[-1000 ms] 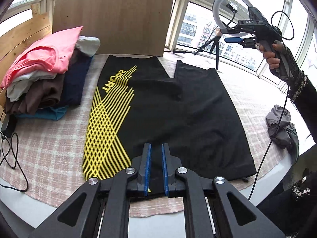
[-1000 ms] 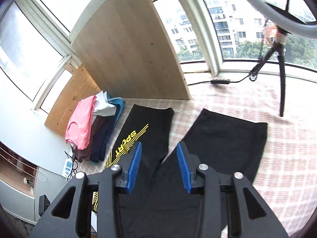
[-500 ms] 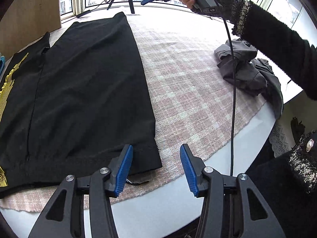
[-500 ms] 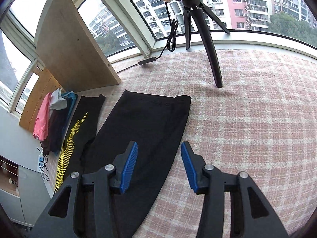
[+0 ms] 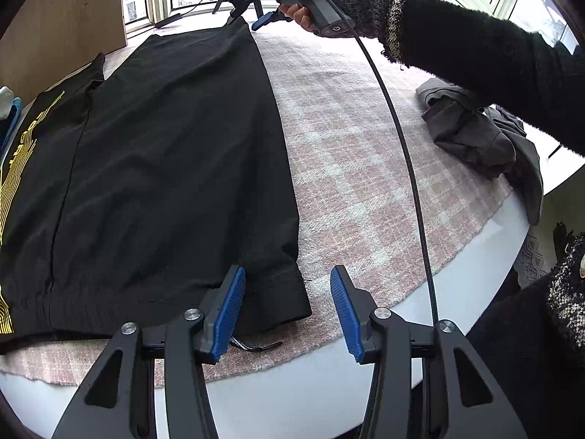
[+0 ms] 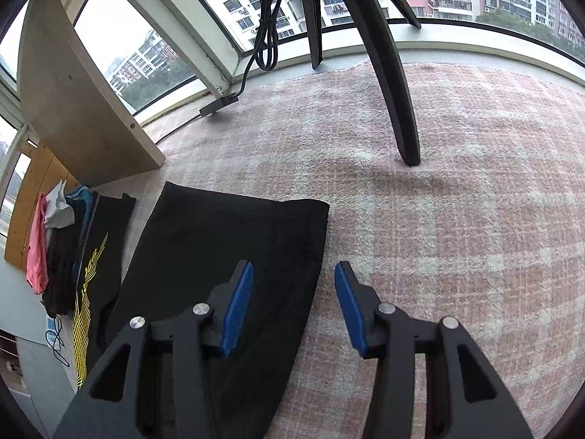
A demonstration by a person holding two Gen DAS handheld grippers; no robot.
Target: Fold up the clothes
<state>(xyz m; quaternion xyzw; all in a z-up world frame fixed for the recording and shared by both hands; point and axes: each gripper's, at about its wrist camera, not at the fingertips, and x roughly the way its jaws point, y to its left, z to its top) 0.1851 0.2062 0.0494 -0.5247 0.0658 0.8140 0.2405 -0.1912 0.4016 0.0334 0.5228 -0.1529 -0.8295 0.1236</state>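
Observation:
Black shorts (image 5: 164, 153) with a yellow striped print on one leg lie flat on the pink checked cloth (image 5: 358, 168). My left gripper (image 5: 287, 311) is open and empty, its jaws either side of the near right waistband corner. My right gripper (image 6: 292, 301) is open and empty, low over the far right edge of the plain black leg (image 6: 234, 241), near its hem corner. It also shows in the left wrist view (image 5: 263, 20), above the far hem, held by a hand in a dark sleeve.
A crumpled grey garment (image 5: 482, 135) lies at the table's right edge. A pile of clothes (image 6: 55, 241) sits at the far left. A tripod leg (image 6: 395, 84) stands on the cloth beyond the shorts. A wooden board (image 6: 73, 84) leans by the window.
My left gripper opened, swung right and came down to the waistband's right corner. My right gripper moved forward and down to the far hem of the right leg, staying open.

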